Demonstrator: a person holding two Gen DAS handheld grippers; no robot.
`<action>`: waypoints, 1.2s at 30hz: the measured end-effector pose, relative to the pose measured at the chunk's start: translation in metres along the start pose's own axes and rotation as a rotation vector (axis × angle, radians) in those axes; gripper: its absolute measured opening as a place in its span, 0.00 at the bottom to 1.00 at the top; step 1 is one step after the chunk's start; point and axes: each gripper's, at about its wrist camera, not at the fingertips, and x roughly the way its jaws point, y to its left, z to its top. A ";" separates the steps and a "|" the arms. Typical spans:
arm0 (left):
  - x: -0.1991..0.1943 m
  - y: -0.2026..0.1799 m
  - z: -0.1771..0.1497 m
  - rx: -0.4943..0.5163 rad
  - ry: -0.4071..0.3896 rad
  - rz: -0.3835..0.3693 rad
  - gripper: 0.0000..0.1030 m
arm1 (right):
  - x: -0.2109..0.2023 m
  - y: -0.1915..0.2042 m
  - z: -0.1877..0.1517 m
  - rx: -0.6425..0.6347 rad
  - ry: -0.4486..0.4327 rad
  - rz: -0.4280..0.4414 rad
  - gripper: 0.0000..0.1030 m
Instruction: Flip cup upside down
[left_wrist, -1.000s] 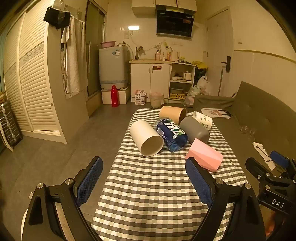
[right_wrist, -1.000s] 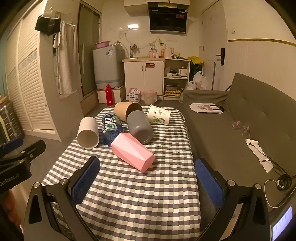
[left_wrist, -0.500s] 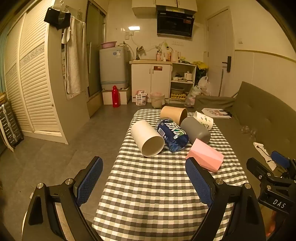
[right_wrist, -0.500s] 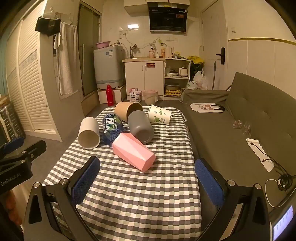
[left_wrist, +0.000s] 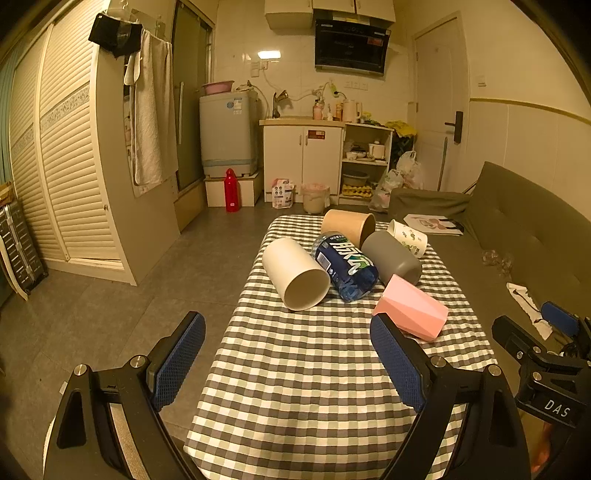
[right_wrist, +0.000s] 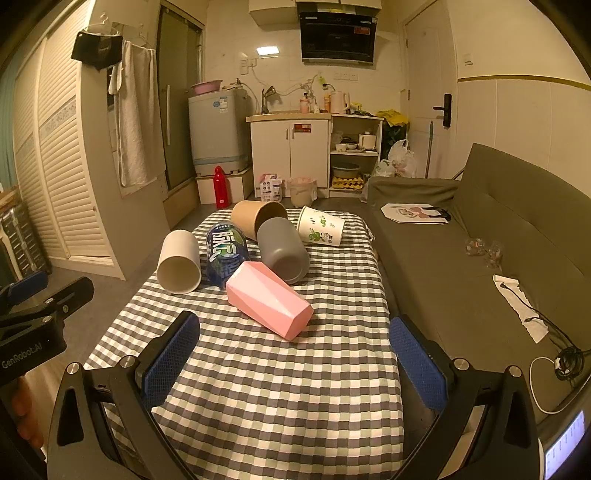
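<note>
Several cups lie on their sides on a checked table (left_wrist: 295, 369) (right_wrist: 277, 387): a white cup (left_wrist: 295, 273) (right_wrist: 180, 260), a blue printed cup (left_wrist: 347, 264) (right_wrist: 223, 253), a grey cup (left_wrist: 393, 256) (right_wrist: 282, 249), a pink faceted cup (left_wrist: 412, 312) (right_wrist: 267, 299), a brown paper cup (left_wrist: 347, 225) (right_wrist: 255, 216) and a white patterned cup (left_wrist: 408, 238) (right_wrist: 321, 230). My left gripper (left_wrist: 288, 362) is open and empty over the table's near end. My right gripper (right_wrist: 293, 362) is open and empty, just short of the pink cup.
A grey sofa (right_wrist: 480, 258) runs along the table's right side, with a cable (right_wrist: 554, 354) and a cloth (right_wrist: 517, 306) on it. Bare floor (left_wrist: 110, 295) lies to the left. Kitchen cabinets (left_wrist: 303, 162) stand at the back.
Both views have shifted very slightly, so the cups sit a little higher and closer in frame. No cup has moved and both grippers stay open.
</note>
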 end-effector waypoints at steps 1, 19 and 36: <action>0.000 0.000 0.000 -0.001 0.000 0.000 0.91 | 0.000 0.000 0.000 0.000 0.000 0.000 1.00; 0.001 0.001 -0.001 0.000 0.003 -0.001 0.91 | 0.000 0.001 0.000 0.000 0.003 0.000 1.00; 0.001 0.001 0.000 -0.001 0.005 0.000 0.91 | 0.003 0.004 -0.003 -0.001 0.009 0.005 1.00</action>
